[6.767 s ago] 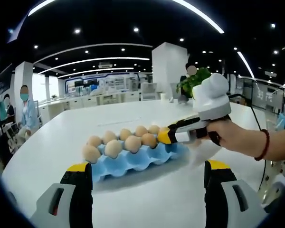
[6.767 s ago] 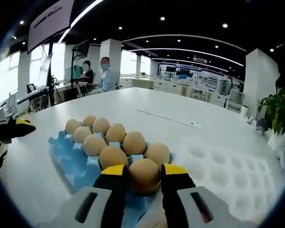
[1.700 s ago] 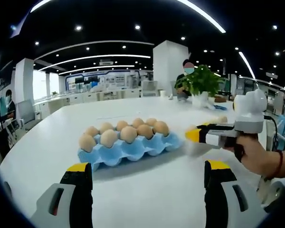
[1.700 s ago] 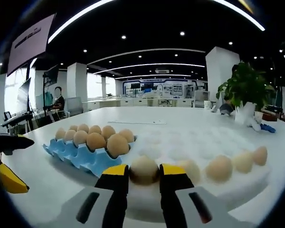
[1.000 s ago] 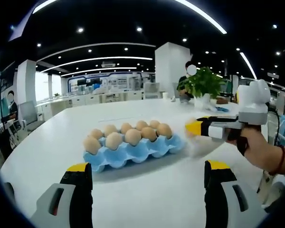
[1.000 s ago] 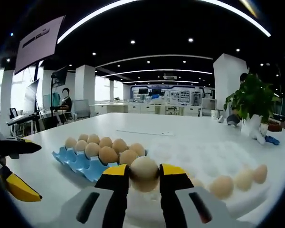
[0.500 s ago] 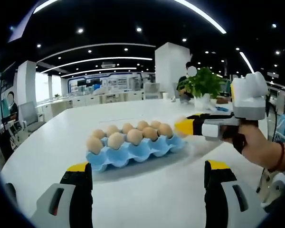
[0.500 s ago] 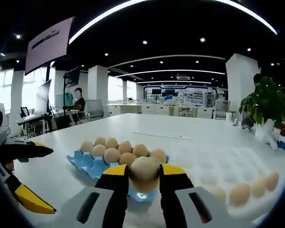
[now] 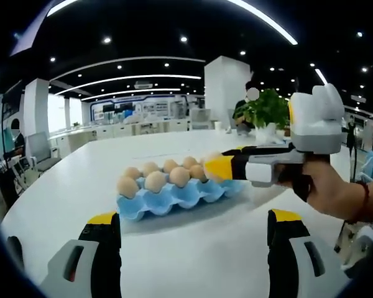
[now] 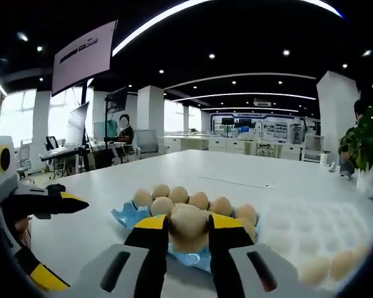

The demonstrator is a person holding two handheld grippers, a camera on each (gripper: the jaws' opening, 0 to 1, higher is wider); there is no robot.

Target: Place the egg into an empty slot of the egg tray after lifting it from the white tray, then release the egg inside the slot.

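A pale brown egg [image 10: 188, 225] sits pinched between the 2 yellow-tipped jaws of the right tongs [image 10: 188, 225], held above the near edge of a light blue moulded egg tray [image 10: 128, 216] on a broad white surface [image 10: 99, 195]. In the right gripper view, the egg fills the gap between the jaws, touching both, with the tray's rows of brown eggs just beyond it. To the right, a white tray [image 10: 311, 233] with round dimples lies beside the blue one, a few eggs at its near edge, blurred.

In the left gripper view, the right tongs [image 9: 214, 166] reach in from the right, gripped by a person's hand [image 9: 326, 189], their tips over the right end of the blue egg tray [image 9: 174, 197]; the carried egg is mostly hidden behind them. The left tongs [image 9: 193, 226] stand spread wide and hold nothing, well short of the tray, low over the white surface [image 9: 193, 248]. A green potted plant [image 9: 265, 112] stands farther back.
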